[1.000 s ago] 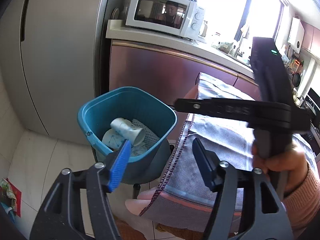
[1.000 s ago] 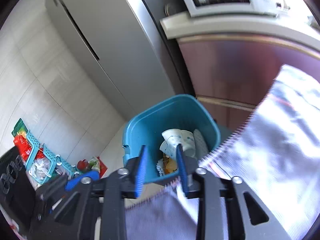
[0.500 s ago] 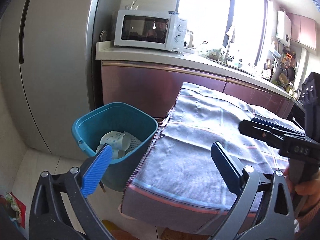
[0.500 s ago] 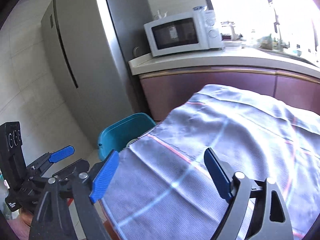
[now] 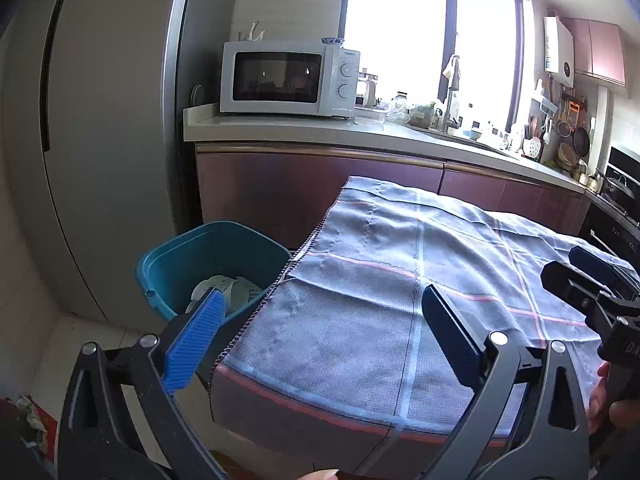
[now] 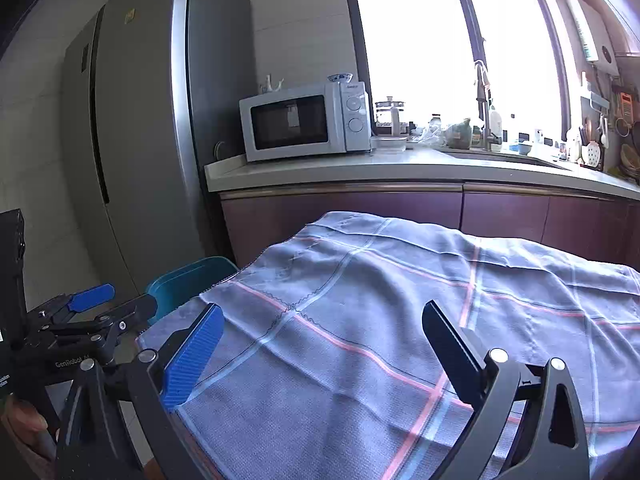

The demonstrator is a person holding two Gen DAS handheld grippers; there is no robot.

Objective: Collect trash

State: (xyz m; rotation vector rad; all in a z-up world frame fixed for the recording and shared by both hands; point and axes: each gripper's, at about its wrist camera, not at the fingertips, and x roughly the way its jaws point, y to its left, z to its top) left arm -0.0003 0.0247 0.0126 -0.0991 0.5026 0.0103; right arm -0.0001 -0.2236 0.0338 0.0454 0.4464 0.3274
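A teal bin (image 5: 208, 256) stands on the floor at the left end of a table covered by a grey checked cloth (image 5: 400, 292). White paper cups (image 5: 224, 286) lie inside it. My left gripper (image 5: 320, 332) is open and empty, held above the table's near left corner, beside the bin. My right gripper (image 6: 320, 340) is open and empty over the cloth (image 6: 400, 320). The bin's rim (image 6: 188, 280) shows at the left of the right wrist view. The left gripper also shows in the right wrist view (image 6: 96, 312); the right one shows in the left wrist view (image 5: 592, 280).
A tall grey fridge (image 5: 100, 140) stands behind the bin. A counter (image 5: 320, 132) with a white microwave (image 5: 288, 78) and a sink runs along the back under a window. Some litter (image 5: 28, 416) lies on the floor at the far left.
Both grippers have pulled back and up from over the bin to above the table. The right gripper's jaws have opened wide. The bin now sits lower left in both views.
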